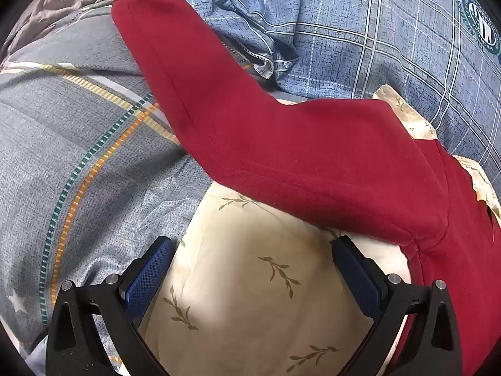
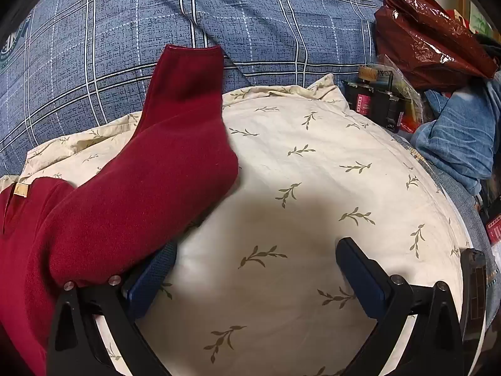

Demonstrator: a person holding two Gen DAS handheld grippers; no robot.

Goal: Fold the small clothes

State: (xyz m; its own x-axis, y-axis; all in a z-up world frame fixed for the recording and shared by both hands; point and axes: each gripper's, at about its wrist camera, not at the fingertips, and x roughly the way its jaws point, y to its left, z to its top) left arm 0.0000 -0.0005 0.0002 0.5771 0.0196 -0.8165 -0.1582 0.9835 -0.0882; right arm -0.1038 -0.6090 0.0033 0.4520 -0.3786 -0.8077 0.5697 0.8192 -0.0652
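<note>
A dark red long-sleeved top (image 1: pixel 297 156) lies on a cream leaf-print pillow (image 1: pixel 238 282). In the left wrist view one sleeve (image 1: pixel 175 62) stretches away up-left onto the bedding. My left gripper (image 1: pixel 253 250) is open and empty, just short of the sleeve's near edge. In the right wrist view the other sleeve (image 2: pixel 162 156) runs up to a cuff (image 2: pixel 191 59) on the blue plaid cover; a tan label (image 2: pixel 21 190) shows at the neck. My right gripper (image 2: pixel 256 253) is open and empty over the pillow (image 2: pixel 313 188), its left finger (image 2: pixel 150 282) against the red cloth.
A blue plaid duvet (image 2: pixel 219 15) rises behind the pillow; it also shows in the left wrist view (image 1: pixel 375 31). A grey striped cover (image 1: pixel 78 141) lies to the left. At the right are a shiny red bag (image 2: pixel 422 37), small boxes (image 2: pixel 375 100) and blue denim (image 2: pixel 460 138).
</note>
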